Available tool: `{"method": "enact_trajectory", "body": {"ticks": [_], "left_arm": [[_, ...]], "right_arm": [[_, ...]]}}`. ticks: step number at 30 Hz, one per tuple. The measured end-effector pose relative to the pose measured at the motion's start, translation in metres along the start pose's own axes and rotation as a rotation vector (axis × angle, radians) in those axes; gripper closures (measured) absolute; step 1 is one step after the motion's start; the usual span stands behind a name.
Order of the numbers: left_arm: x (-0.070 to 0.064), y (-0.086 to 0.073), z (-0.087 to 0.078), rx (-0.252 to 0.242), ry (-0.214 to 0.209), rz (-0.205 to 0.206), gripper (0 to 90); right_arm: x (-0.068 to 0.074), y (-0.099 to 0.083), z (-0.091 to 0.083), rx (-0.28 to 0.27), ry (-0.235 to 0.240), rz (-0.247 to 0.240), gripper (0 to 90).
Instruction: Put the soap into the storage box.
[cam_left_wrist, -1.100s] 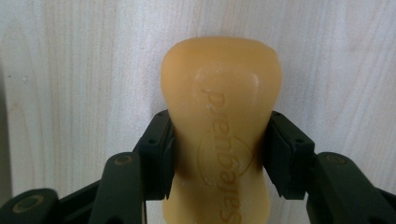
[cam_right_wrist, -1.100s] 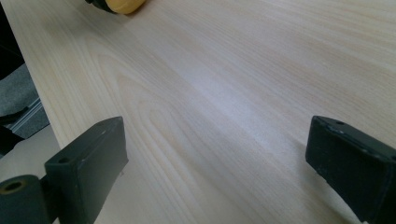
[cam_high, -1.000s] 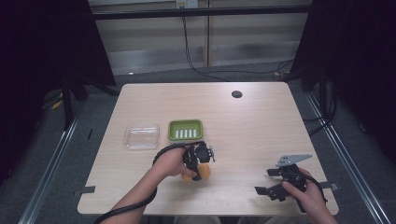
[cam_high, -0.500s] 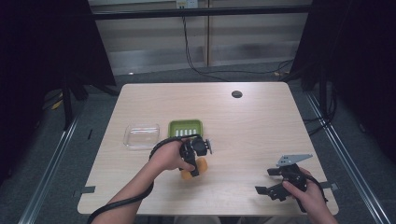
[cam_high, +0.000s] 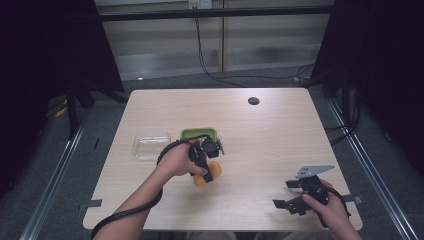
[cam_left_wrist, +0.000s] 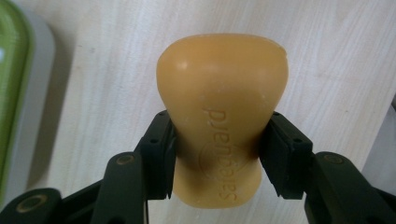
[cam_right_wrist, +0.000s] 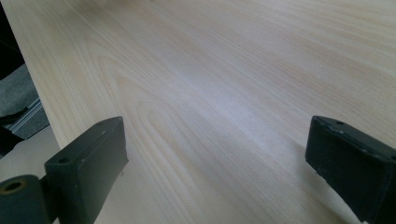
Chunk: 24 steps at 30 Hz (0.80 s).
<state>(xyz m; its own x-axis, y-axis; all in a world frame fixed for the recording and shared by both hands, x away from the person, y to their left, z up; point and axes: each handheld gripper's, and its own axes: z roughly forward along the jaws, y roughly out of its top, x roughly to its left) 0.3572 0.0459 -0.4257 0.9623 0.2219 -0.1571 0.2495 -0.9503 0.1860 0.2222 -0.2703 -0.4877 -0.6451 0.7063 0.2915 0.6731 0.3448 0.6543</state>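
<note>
Left gripper view shows the left tongs (cam_left_wrist: 217, 161) clamped on an orange soap bar (cam_left_wrist: 219, 116), one jaw pressed into each of its narrowed sides, embossed lettering facing the camera and pale wood behind it. From the high view, the left tongs (cam_high: 206, 162) and the soap bar (cam_high: 206, 175) sit at the middle of the tabletop (cam_high: 280, 135), just near of a green tray (cam_high: 197, 133); a clear lid (cam_high: 151, 145) lies immediately left of that tray. The right tongs (cam_high: 287, 197) rest low at the near right corner, close to the near edge, with jaws set wide apart and nothing between them; the right gripper view shows bare wood between the right tongs (cam_right_wrist: 219, 158). Open surface spans the far half and the right side. A small dark round hole (cam_high: 253, 101) marks the far area.
</note>
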Motion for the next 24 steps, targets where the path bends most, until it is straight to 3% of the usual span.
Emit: {"method": "enact_trajectory", "body": {"ticks": [13, 16, 24], "left_arm": [[0.007, 0.002, -0.010, 0.011, 0.006, -0.033, 49.9], [0.010, 0.002, -0.013, 0.016, 0.018, -0.019, 49.9], [0.016, -0.001, -0.021, 0.014, 0.017, -0.052, 50.0]], "right_arm": [[0.001, 0.000, 0.000, 0.000, -0.001, -0.003, 5.1], [0.001, 0.001, 0.000, -0.002, -0.003, -0.005, 5.1], [0.002, 0.001, 0.000, 0.002, -0.003, -0.013, 5.1]]}}
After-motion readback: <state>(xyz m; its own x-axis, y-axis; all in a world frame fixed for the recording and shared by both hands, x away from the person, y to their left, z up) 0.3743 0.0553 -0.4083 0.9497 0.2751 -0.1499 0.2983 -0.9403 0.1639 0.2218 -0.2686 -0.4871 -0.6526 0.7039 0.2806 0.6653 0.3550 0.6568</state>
